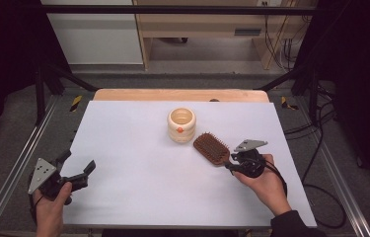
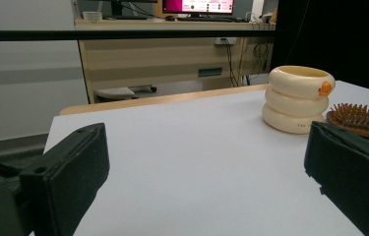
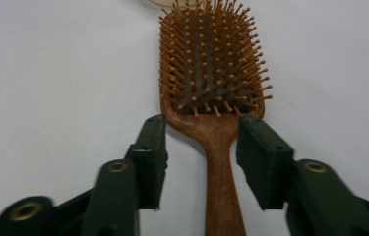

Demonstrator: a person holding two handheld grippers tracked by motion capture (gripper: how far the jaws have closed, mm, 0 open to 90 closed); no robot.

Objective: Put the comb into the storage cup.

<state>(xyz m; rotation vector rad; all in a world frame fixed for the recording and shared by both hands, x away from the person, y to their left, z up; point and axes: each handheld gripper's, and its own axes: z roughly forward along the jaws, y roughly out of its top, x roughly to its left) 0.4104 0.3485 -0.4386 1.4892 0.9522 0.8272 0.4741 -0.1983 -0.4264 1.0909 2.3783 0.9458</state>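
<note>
A wooden paddle hairbrush (image 1: 212, 148) lies bristles up on the white table, just right of a cream ringed cup (image 1: 181, 125) with a small orange mark. My right gripper (image 1: 233, 162) is at the brush's handle. In the right gripper view the hairbrush (image 3: 211, 64) points away, and the right gripper (image 3: 201, 125) stands open with a jaw on each side of the handle and a gap on both sides. My left gripper (image 1: 77, 165) rests near the table's left front edge. Its jaws (image 2: 206, 147) are wide open with nothing between them, facing the cup (image 2: 297, 98) and the brush (image 2: 364, 120).
The white tabletop (image 1: 138, 192) ends in a wooden strip (image 1: 180, 95) at the far side. Metal frame rails (image 1: 19, 163) run along both sides of the table. Cables (image 1: 320, 187) lie on the floor at the right.
</note>
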